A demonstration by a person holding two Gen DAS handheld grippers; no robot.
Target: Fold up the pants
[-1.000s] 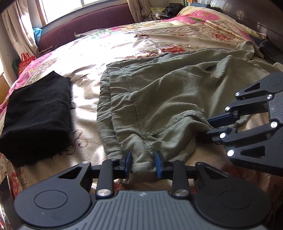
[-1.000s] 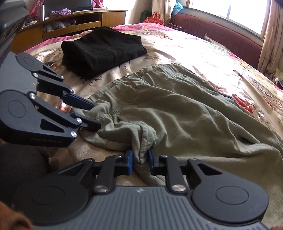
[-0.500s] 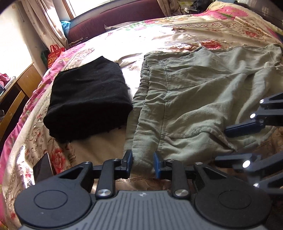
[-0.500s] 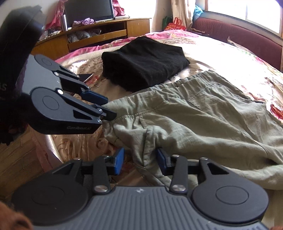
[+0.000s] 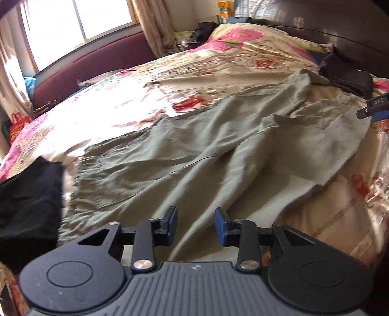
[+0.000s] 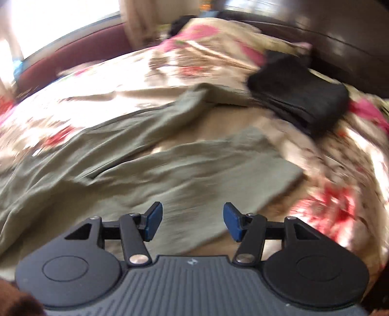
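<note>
Olive green pants [image 5: 194, 155] lie spread on the floral bedspread [image 5: 136, 97], waistband at the left, two legs running to the far right. My left gripper [image 5: 195, 227] is open and empty, just above the near edge of the seat area. My right gripper [image 6: 192, 222] is open and empty over the nearer leg [image 6: 194, 175]; this view is motion-blurred. The other leg [image 6: 136, 124] runs behind it. A part of the right gripper [image 5: 375, 108] shows at the right edge of the left wrist view.
A folded black garment [image 5: 26, 199] lies left of the waistband. Another dark folded pile [image 6: 301, 99] sits past the leg ends, also in the left wrist view [image 5: 345, 75]. A maroon padded bench [image 5: 85, 70] and window are behind the bed. A dark headboard [image 5: 316, 21] stands at the right.
Both grippers have let go of the waistband and opened. Both have swung right toward the legs, the right one farther and still moving fast.
</note>
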